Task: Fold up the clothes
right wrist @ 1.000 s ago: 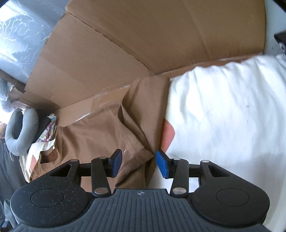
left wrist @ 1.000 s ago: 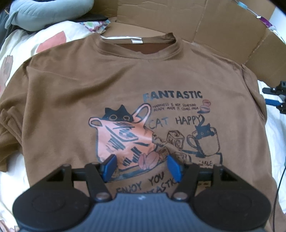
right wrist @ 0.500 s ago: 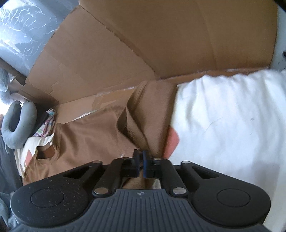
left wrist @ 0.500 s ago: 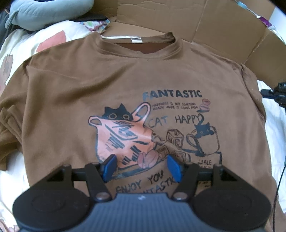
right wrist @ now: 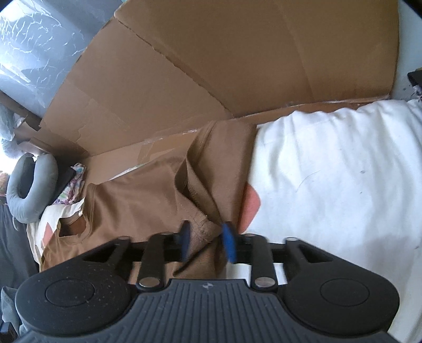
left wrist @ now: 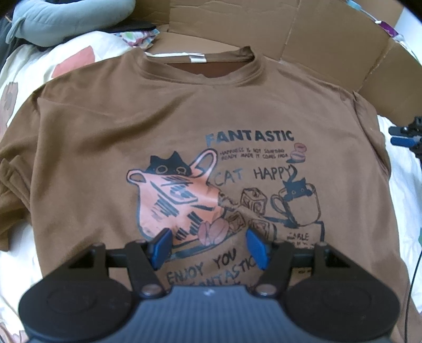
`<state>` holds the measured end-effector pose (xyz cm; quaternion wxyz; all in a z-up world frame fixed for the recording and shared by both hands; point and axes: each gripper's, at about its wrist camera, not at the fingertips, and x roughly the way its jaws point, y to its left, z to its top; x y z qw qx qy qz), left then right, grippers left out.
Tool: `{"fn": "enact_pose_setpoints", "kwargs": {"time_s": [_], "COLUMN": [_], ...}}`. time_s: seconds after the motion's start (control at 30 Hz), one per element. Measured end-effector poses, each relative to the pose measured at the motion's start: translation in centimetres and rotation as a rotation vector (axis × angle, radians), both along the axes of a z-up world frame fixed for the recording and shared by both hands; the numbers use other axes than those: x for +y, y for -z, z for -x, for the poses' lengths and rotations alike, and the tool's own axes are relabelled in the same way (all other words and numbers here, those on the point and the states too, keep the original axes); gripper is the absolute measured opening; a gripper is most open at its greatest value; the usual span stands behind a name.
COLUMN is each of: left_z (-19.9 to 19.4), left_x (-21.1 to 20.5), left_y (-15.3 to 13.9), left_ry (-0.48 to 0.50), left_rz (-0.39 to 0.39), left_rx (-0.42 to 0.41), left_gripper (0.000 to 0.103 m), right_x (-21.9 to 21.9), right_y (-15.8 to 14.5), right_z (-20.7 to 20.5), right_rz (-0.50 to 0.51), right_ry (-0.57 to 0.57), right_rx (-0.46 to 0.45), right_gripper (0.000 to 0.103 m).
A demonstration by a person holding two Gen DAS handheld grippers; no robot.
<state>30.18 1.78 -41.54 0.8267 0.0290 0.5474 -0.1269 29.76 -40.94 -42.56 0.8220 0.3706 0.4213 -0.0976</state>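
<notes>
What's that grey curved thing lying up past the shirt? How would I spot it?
Start at the brown T-shirt with the cat print spread over the white bedding. Look beyond its collar toward the brown cardboard sheets: at the far left corner lies the grey U-shaped neck pillow. It is the only plump, smooth, curved thing there; the small floral cloth beside it is flat.

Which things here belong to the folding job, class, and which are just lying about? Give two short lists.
Part of the job:
- brown T-shirt, spread print side up
- its sleeve, between the opening right gripper jaws
- left gripper, open over the print

Just lying about:
- cardboard
- grey neck pillow
- white bedding
- black cable
</notes>
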Motion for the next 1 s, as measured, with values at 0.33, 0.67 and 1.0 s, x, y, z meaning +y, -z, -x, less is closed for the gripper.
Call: {"fn": "enact_pose_setpoints", "kwargs": {"time_s": [0.33, 0.67, 1.0], "left_z": [-0.3, -0.4, -0.2], "left_x": [0.1, 0.4, 0.2], "left_y": [0.3, 0.4, 0.3], "left_ry": [-0.003, -0.019, -0.007], "left_rz": [0.006, 0.013, 0.005], "left_rx": [-0.004, -0.006, -0.004], "left_gripper": [0.065, 0.065, 0.065], "right_x": [1.9, 1.1, 1.0], "right_y": [1.0, -0.7, 0.2], "right_z": [-2.6, -2.0, -2.3], "right_rz": [0.013, 0.130, 0.041], "right_ry": [-0.017, -0.024, -0.029], "right_rx": [0.038, 0.003, 0.060], "right_gripper": [0.038, 0.000, 0.051]}}
